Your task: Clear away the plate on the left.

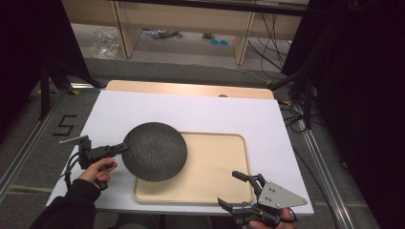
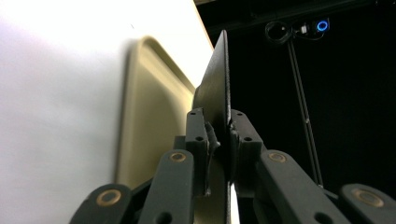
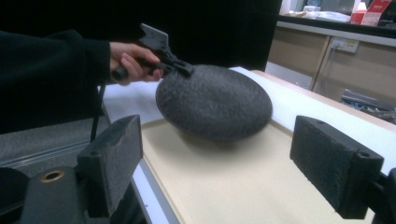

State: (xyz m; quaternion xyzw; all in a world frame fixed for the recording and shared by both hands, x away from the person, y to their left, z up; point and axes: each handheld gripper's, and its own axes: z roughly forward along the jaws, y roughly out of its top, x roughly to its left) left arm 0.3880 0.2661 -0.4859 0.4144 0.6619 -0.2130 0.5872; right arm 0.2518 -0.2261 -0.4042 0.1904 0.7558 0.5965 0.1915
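Note:
A dark grey round plate (image 1: 155,151) hangs over the left end of the beige tray (image 1: 217,164), its underside turned up. My left gripper (image 1: 122,147) is shut on the plate's left rim; the plate (image 2: 217,84) runs edge-on between its jaws in the left gripper view. In the right gripper view the plate (image 3: 215,101) hovers above the tray (image 3: 233,182), with the left gripper (image 3: 180,67) pinching its far rim. My right gripper (image 1: 236,190) stands open at the tray's front right corner, nothing between its fingers (image 3: 334,158).
The tray lies on a white sheet (image 1: 191,112) covering the table. A wooden table edge (image 1: 191,88) shows at the back. Black drapes flank both sides, with cables (image 1: 296,119) on the floor at the right. A shelf unit (image 1: 186,24) stands beyond.

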